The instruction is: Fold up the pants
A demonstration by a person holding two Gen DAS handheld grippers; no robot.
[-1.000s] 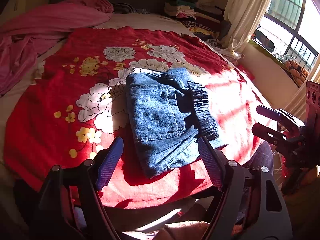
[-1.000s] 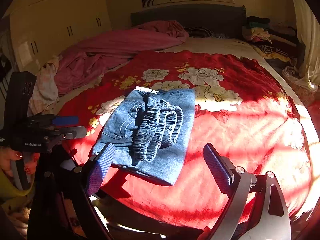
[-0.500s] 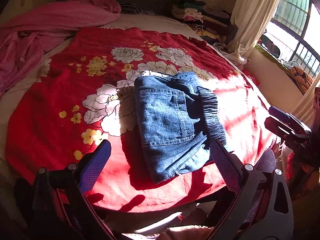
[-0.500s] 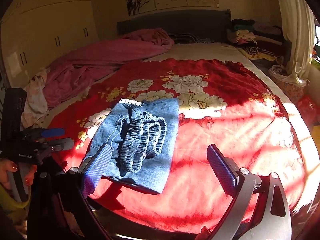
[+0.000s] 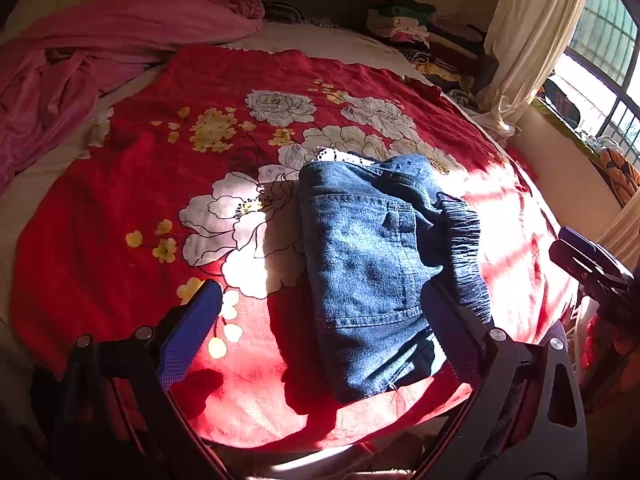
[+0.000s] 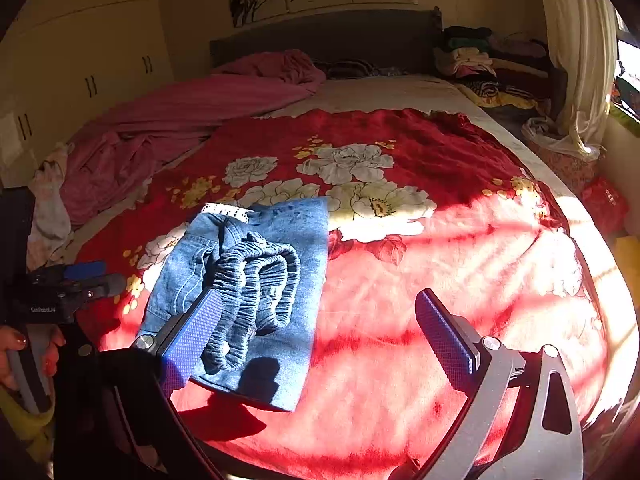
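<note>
The blue denim pants [image 5: 372, 264] lie folded into a compact bundle on the red floral bedspread [image 5: 120, 248], with the elastic waistband [image 6: 256, 280] bunched on top. My left gripper [image 5: 320, 320] hovers over the near edge of the bundle, open, touching nothing. In the right wrist view the pants [image 6: 280, 360] sit at lower left. My right gripper [image 6: 318, 332] is open above their right edge and the bare spread. Each gripper shows in the other's view: the right gripper [image 5: 588, 264], and the left gripper [image 6: 68, 284] held by a hand [image 6: 16, 352].
A crumpled pink blanket [image 5: 100, 40] covers the bed's far left. Stacked clothes [image 5: 408, 20] lie at the far right by the dark headboard [image 6: 328, 36]. A curtain [image 5: 528, 28] and window are on the right, cream cupboards [image 6: 80, 60] on the left.
Both grippers' jaws have spread wider. Both views have slid sideways, so the pants now sit further right in the left view and nearer the right gripper's left finger. The pants themselves lie unchanged.
</note>
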